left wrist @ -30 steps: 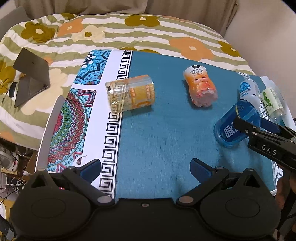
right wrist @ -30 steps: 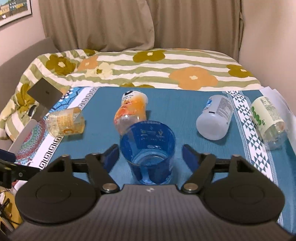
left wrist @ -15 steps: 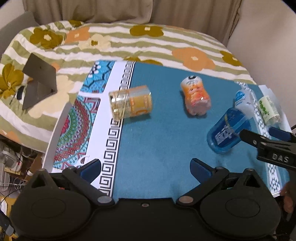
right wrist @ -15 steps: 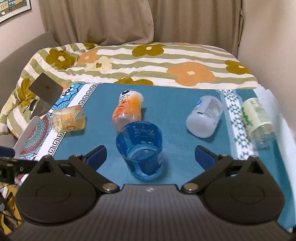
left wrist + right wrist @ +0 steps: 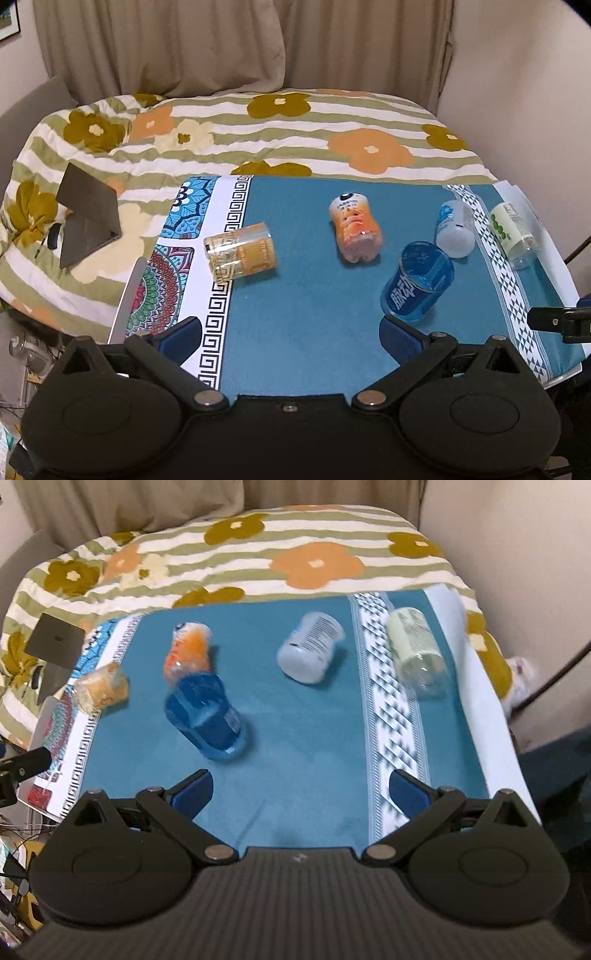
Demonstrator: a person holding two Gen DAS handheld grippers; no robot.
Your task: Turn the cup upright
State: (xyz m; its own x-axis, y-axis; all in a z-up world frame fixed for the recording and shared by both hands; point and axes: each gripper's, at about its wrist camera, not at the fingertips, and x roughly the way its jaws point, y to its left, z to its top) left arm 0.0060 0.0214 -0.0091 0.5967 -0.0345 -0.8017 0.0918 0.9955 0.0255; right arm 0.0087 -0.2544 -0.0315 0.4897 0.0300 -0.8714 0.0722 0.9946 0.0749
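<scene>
A clear blue cup [image 5: 417, 282] stands upright on the teal cloth [image 5: 314, 295], mouth up; it also shows in the right wrist view [image 5: 207, 716]. Other cups lie on their sides: a yellow-orange one [image 5: 240, 256], an orange one [image 5: 354, 229], a white one [image 5: 454, 229] and a pale green one [image 5: 511, 230]. My left gripper [image 5: 290, 332] is open and empty, near the table's front edge. My right gripper [image 5: 301, 788] is open and empty, pulled back from the blue cup, which stands to the front left of it. The right wrist view is blurred.
A flowered striped blanket [image 5: 258, 129] covers the bed behind the table. A dark tablet stand [image 5: 86, 216] sits on it at the left. A white panel [image 5: 127, 299] leans at the table's left edge. A wall [image 5: 517, 92] is on the right.
My right gripper opened and let go of the blue cup, then drew back and swung right. The blue cup now stands upright on its own. My left gripper rose and pulled back.
</scene>
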